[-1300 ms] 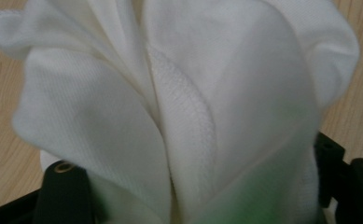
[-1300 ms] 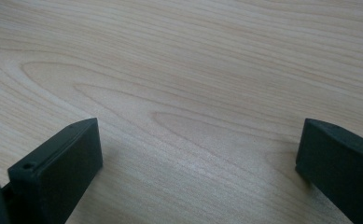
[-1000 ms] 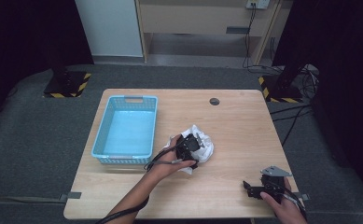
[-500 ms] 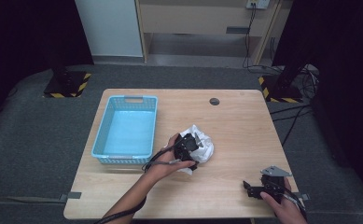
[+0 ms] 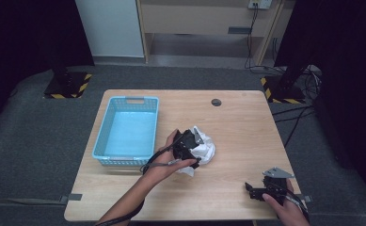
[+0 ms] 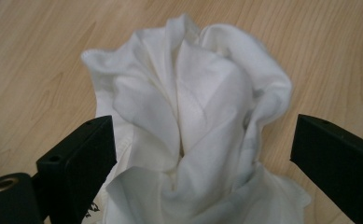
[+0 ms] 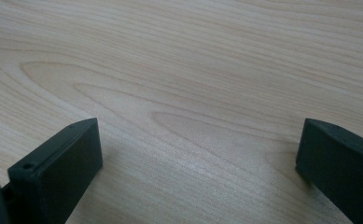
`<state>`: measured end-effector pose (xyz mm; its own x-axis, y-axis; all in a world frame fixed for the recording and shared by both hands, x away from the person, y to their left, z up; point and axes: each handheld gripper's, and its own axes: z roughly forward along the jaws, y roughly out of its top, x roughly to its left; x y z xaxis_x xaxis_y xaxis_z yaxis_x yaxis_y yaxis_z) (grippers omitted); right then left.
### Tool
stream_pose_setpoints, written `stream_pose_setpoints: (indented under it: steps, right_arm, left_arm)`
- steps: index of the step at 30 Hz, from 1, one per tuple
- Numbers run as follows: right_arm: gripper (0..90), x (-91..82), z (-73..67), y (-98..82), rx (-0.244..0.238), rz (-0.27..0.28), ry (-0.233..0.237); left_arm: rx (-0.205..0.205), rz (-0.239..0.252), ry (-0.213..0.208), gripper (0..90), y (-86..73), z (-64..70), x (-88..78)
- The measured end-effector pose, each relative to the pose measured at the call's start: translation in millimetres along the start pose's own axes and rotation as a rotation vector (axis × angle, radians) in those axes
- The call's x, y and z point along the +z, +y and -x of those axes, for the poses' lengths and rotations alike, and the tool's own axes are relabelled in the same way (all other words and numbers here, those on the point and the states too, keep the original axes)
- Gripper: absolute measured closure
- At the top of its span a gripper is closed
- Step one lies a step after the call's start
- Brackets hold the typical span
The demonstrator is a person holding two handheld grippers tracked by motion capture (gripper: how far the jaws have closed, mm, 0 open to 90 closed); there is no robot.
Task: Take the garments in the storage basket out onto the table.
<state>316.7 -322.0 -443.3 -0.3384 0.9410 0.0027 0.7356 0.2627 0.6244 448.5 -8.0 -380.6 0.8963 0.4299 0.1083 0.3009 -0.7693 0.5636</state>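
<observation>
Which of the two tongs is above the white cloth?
The left tongs, beside the blue basket: the crumpled white cloth lies between its open jaws. The right tongs has bare table beneath.

left gripper (image 5: pixel 193 147) over crumpled white cloth (image 5: pixel 205 149) beside blue basket (image 5: pixel 126 132); right gripper (image 5: pixel 256 192) at table corner

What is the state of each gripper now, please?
Left gripper: open, fingers apart around the white cloth, having just been opening.
Right gripper: open, holding nothing.
</observation>
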Motion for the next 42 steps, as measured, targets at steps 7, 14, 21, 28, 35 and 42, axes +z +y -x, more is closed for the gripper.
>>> stream_pose_setpoints:
  steps: [7, 14, 21, 28, 35, 42]
  right_arm:
    - [0.3, 0.0, 0.0, 0.0, 0.000, 0.000, 0.000]
    - [0.3, 0.0, 0.0, 0.0, 0.000, 0.000, 0.000]
    - [0.3, 0.0, 0.0, 0.0, 0.000, 0.000, 0.000]
    - [0.3, 0.0, 0.0, 0.0, 0.000, 0.000, 0.000]
    - [0.3, 0.0, 0.0, 0.0, -0.001, 0.000, 0.000]
    - [0.3, 0.0, 0.0, 0.1, -0.001, 0.000, 0.000]
  left_arm:
    - [0.047, 0.029, -0.008, 4.9, 7.9, 12.7, -9.3]
    - [0.049, 0.057, -0.021, 4.0, 5.3, 22.9, -15.1]
    - [0.025, 0.113, -0.049, 4.1, -4.8, 23.3, -19.5]
    - [0.014, 0.102, -0.071, 3.9, -18.9, 31.0, -17.2]
    - [0.011, 0.132, -0.097, 3.7, -25.5, 38.3, -11.3]
    - [0.007, 0.186, -0.096, 3.7, -23.1, 40.2, -10.3]
